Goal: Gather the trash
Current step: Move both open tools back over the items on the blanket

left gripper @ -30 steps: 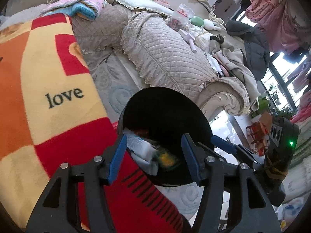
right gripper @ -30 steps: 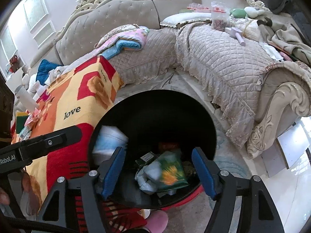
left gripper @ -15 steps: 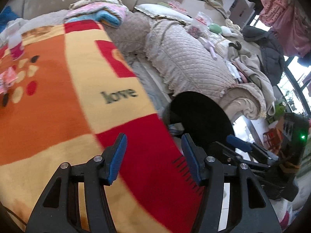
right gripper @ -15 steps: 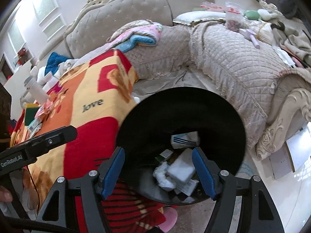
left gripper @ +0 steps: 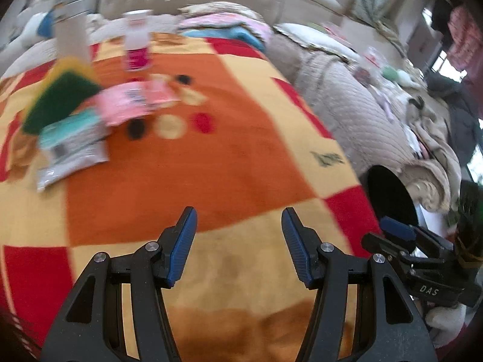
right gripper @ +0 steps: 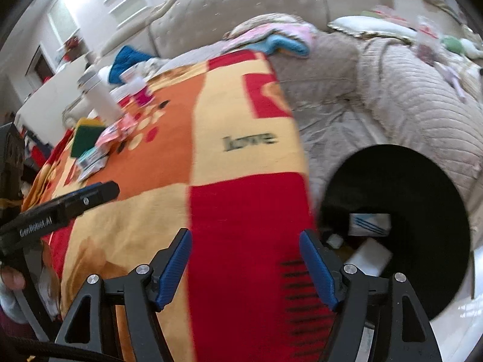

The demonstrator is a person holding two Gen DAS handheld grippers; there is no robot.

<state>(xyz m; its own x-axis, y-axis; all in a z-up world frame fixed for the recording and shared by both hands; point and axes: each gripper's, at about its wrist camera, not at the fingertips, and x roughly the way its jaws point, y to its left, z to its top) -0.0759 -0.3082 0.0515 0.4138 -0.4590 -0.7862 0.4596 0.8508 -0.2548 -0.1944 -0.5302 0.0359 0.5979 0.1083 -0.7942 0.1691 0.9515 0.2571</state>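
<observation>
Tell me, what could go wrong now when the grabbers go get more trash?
1. Both views are blurred, so a grab at the wrappers could miss.
2. The bottles stand right behind the wrappers; a reaching left gripper might knock one over.
3. The green sponge lies among the wrappers and may get grabbed as trash.
The right gripper, jaws opening with nothing between them, is beside the bin.

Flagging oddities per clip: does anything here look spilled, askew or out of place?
Nothing spilled. Loose packets and a green sponge lie scattered on the blanket, away from the black bin, which already holds trash.
</observation>
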